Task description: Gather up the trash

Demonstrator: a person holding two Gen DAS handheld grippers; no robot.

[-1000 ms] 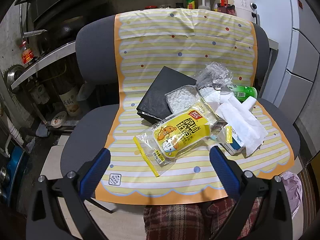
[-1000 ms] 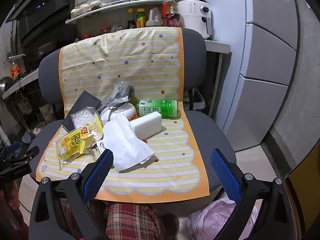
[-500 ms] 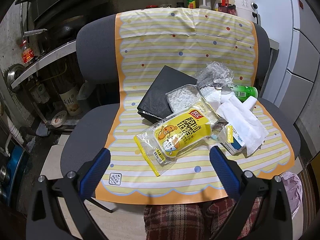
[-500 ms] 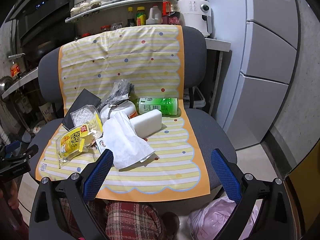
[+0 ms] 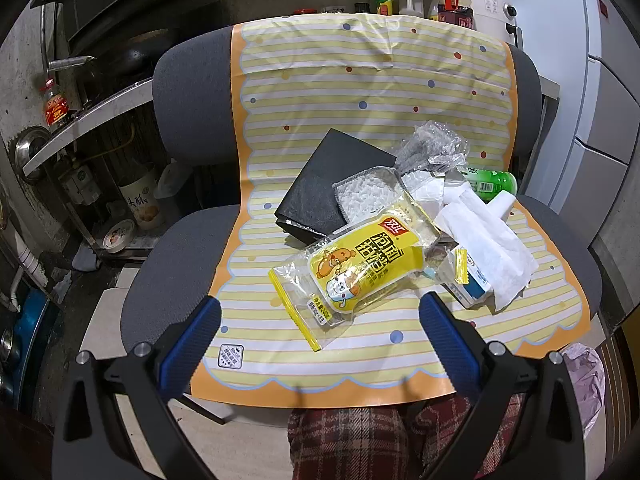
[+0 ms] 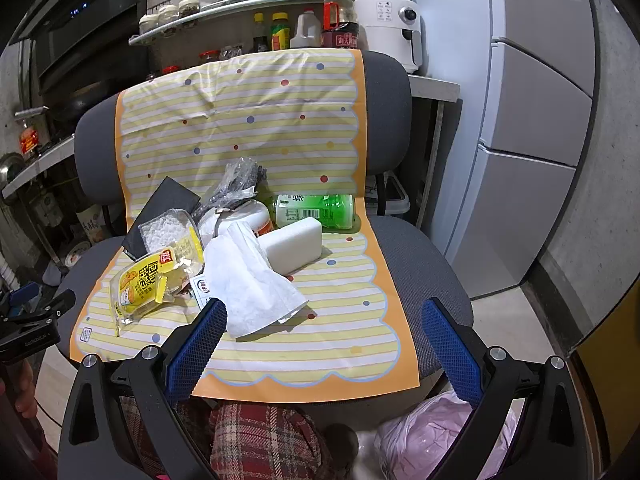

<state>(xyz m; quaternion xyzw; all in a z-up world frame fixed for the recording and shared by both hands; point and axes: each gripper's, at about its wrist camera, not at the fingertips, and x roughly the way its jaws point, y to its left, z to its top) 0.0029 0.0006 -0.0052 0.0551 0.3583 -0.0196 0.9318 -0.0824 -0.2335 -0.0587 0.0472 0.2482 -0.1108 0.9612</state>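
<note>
A pile of trash lies on a striped yellow mat (image 5: pixel 360 344) over a grey chair seat. It holds a yellow snack bag (image 5: pixel 360 268) (image 6: pixel 148 280), a white tissue (image 5: pixel 484 248) (image 6: pixel 248 280), a green bottle (image 6: pixel 316 210) (image 5: pixel 492 182), a white block (image 6: pixel 296 244), crumpled clear plastic (image 5: pixel 432 148) (image 6: pixel 236 184) and a black box (image 5: pixel 332 188). My left gripper (image 5: pixel 320 320) is open and empty, just in front of the snack bag. My right gripper (image 6: pixel 324 320) is open and empty, in front of the tissue.
A pink plastic bag (image 6: pixel 432 440) (image 5: pixel 584 376) lies on the floor at the chair's front right. Shelves with bottles (image 6: pixel 280 32) stand behind the chair, a white fridge (image 6: pixel 532 120) to the right, and kitchen clutter (image 5: pixel 80 184) to the left.
Both grippers have crept slightly closer to the pile. Nothing on the chair has moved.
</note>
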